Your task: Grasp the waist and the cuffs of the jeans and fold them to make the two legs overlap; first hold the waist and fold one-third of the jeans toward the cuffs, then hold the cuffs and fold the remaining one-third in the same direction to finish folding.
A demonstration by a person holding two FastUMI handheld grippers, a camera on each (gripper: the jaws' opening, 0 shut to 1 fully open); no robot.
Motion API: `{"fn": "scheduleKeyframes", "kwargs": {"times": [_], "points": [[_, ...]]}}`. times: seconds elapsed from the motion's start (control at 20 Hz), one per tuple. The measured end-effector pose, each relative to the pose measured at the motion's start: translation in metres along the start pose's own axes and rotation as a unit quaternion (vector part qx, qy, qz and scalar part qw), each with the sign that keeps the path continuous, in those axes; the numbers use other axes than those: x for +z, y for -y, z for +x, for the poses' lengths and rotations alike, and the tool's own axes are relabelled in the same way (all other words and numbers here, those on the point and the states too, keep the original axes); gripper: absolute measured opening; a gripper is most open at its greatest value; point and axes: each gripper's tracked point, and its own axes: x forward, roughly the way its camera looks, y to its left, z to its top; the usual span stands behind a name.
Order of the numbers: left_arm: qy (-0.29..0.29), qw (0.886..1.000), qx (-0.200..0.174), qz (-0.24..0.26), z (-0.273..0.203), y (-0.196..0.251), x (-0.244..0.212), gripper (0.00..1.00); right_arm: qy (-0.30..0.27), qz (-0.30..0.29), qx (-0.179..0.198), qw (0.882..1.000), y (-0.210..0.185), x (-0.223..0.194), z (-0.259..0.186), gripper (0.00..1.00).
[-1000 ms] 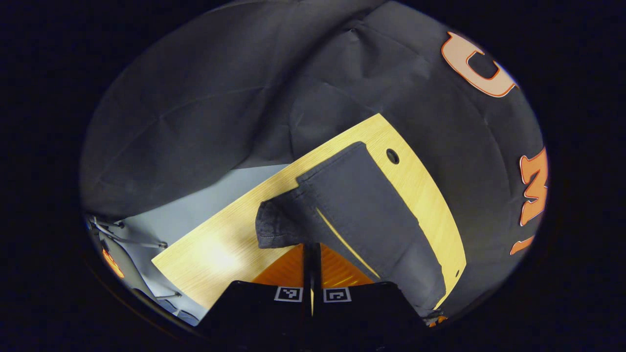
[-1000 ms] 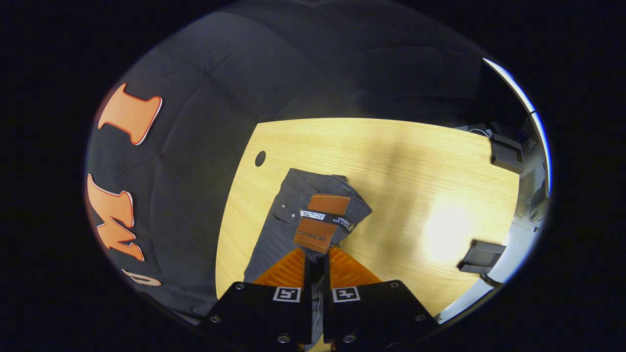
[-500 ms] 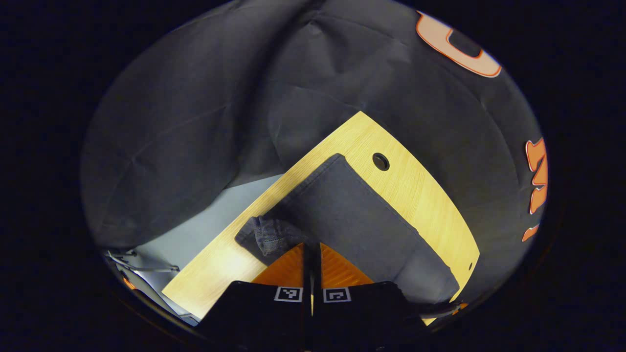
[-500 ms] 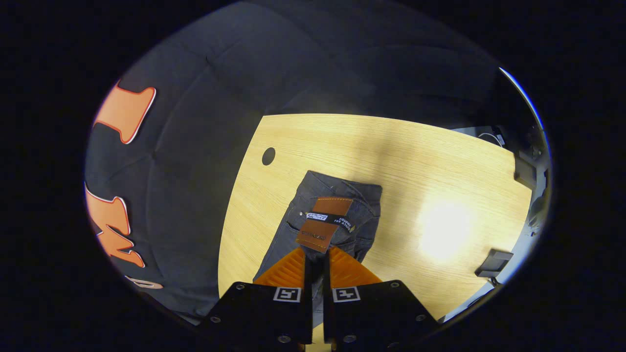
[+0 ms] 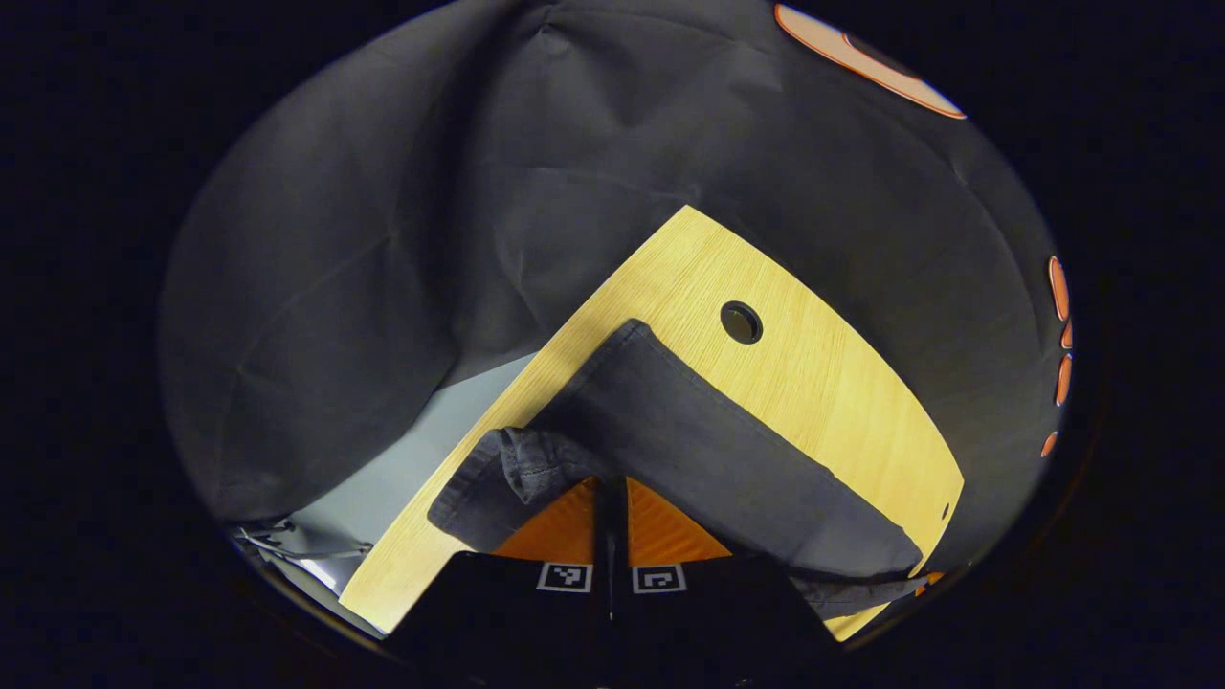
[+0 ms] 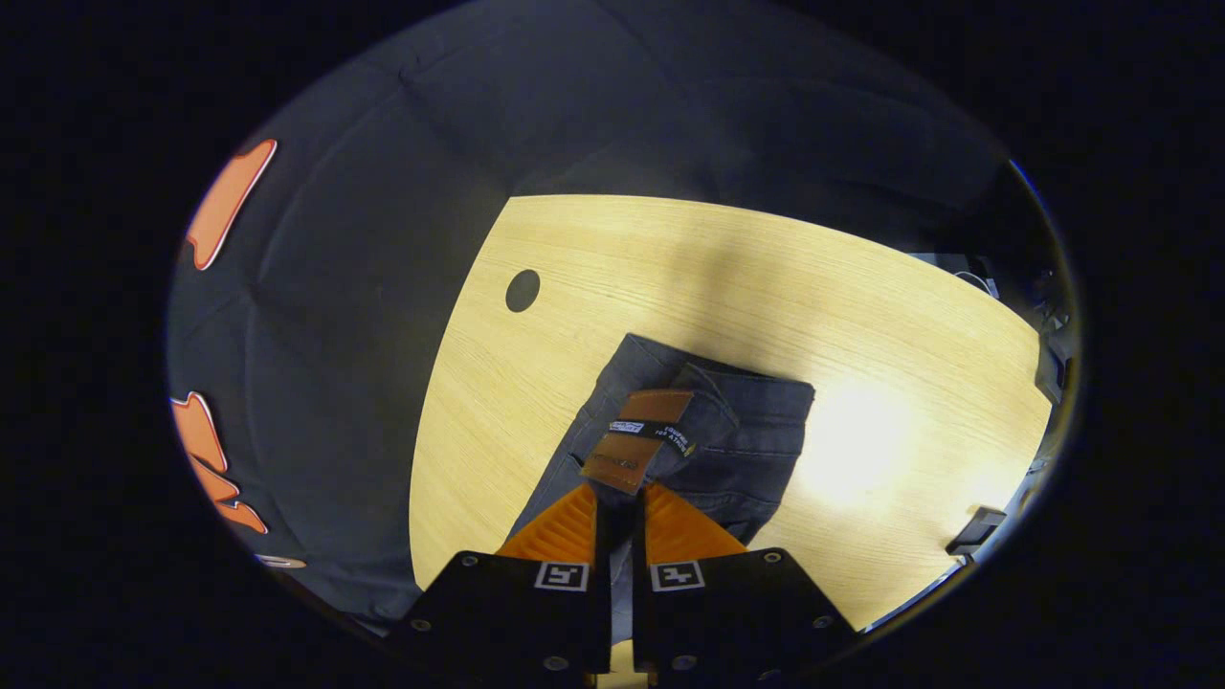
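I clamp cuffs with left gripper [image 5: 610, 493] | right gripper [image 6: 620, 502] pinches waist, leather patch [image 6: 639, 439] at 12 o'clock | jeans [image 5: 708, 459] legs overlapped on wooden table [image 6: 766, 277], ready for thirds

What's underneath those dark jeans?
The jeans lie on a wooden table, its round hole beside them. Whatever lies beneath the cloth is covered.

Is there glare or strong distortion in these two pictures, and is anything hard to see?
Right gripper view: a bright glare patch on the table beside the jeans. Left gripper view: the table's straight edges bow from the fisheye; the jeans are dark, with faint folds.
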Motion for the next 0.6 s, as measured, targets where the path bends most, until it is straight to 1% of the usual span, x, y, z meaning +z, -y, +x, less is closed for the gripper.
{"fn": "scheduleKeyframes", "kwargs": {"times": [0.1,0.25,0.3,0.45,0.5,0.55,0.6], "points": [[-0.003,1.0,-0.001,-0.002,0.009,0.003,0.009,0.01,-0.01,0.006,-0.001,1.0,-0.005,0.002,0.01,0.09],[-0.02,1.0,0.009,-0.004,0.026,0.007,0.012,0.01,-0.027,0.017,-0.002,0.999,-0.008,0.004,0.024,0.09],[-0.018,1.0,0.011,0.004,0.03,0.01,0.015,0.01,-0.031,0.018,-0.005,0.999,-0.009,0.005,0.026,0.09],[-0.021,0.998,0.034,0.039,0.037,0.013,0.018,0.02,-0.041,0.011,-0.015,0.999,-0.011,0.005,0.031,0.09],[-0.018,0.998,0.037,0.047,0.036,0.015,0.019,0.03,-0.048,0.016,-0.015,0.999,-0.012,0.003,0.032,0.09],[-0.013,0.998,0.039,0.05,0.038,0.018,0.021,0.09,-0.053,0.025,-0.014,0.998,-0.015,0.003,0.033,0.09],[-0.009,0.998,0.037,0.051,0.04,0.021,0.024,0.09,-0.057,0.033,-0.012,0.998,-0.016,0.001,0.034,0.09]]}}
